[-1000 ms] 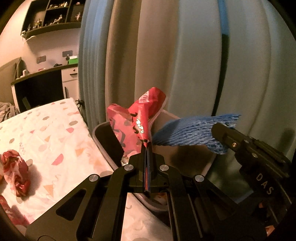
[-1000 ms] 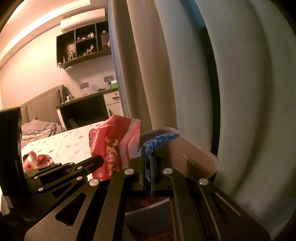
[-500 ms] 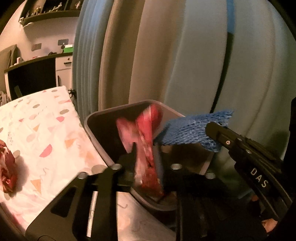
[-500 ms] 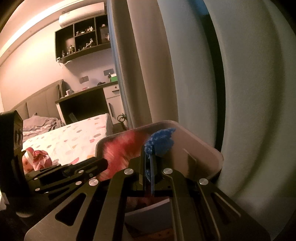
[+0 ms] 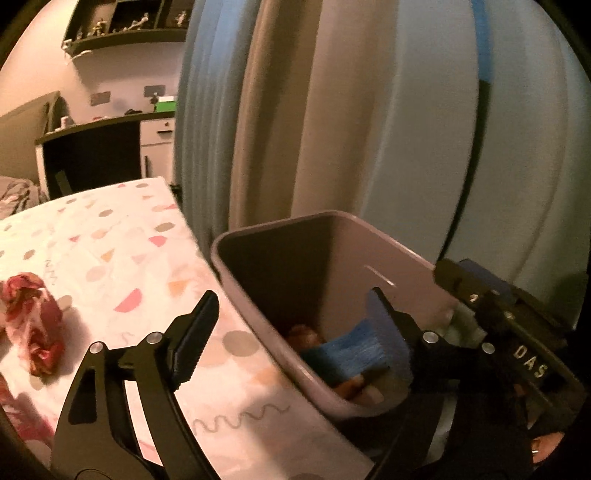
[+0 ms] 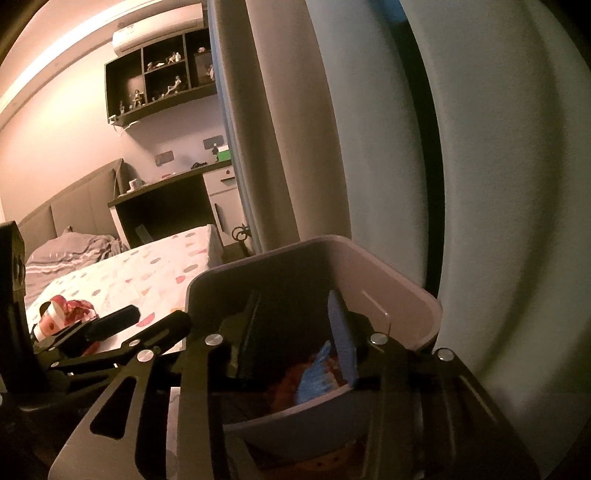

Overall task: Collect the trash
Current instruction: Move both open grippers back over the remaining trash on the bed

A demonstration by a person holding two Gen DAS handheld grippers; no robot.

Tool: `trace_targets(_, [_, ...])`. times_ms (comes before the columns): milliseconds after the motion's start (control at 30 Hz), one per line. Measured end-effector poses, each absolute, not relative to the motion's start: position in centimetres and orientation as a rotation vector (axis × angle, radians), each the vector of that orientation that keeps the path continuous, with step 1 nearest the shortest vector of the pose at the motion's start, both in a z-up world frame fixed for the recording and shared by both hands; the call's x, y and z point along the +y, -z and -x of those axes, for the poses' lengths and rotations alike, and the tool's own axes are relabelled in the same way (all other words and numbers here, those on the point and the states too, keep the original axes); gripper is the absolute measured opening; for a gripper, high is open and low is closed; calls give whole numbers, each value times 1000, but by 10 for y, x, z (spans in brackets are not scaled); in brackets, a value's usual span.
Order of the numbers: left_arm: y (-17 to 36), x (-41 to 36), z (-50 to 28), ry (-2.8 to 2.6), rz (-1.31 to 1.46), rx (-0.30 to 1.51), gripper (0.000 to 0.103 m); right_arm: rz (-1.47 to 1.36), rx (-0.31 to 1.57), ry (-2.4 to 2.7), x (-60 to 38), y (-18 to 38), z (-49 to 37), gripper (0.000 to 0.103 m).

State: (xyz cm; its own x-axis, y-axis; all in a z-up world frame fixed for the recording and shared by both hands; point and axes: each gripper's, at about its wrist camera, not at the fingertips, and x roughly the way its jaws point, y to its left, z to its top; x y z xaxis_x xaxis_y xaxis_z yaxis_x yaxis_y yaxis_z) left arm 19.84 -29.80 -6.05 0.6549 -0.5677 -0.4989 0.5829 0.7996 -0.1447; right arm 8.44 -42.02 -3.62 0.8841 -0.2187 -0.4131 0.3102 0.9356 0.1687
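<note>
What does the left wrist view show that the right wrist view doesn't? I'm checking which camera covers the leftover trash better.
Only the left wrist view shows the squiggle-printed near end of the bedspread. Only the right wrist view shows the air conditioner and pillow. Both share the bin with blue mesh inside, the crumpled red wrapper left on the bed, and both open grippers, left gripper and right gripper, jaws just opened.

A bedroom in a home: a padded headboard (image 6: 70,199) with rumpled grey bedding (image 6: 66,254), a wall-mounted air conditioner (image 6: 159,29), dark cubby shelves (image 6: 162,81) holding small figurines, a dark desk (image 6: 162,210) beside a white cabinet (image 6: 221,199), and long pale curtains (image 6: 303,129).
</note>
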Motion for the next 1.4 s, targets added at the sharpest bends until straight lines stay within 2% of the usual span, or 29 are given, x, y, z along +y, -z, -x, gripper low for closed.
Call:
trace_targets(533, [38,-236,-174,482,-3,511,89,-221,322,283,-396,17,-57,83])
trace_targets(1400, [17,-86,-112,181,23,419,90,-110,314,71,-268,7,-35,87])
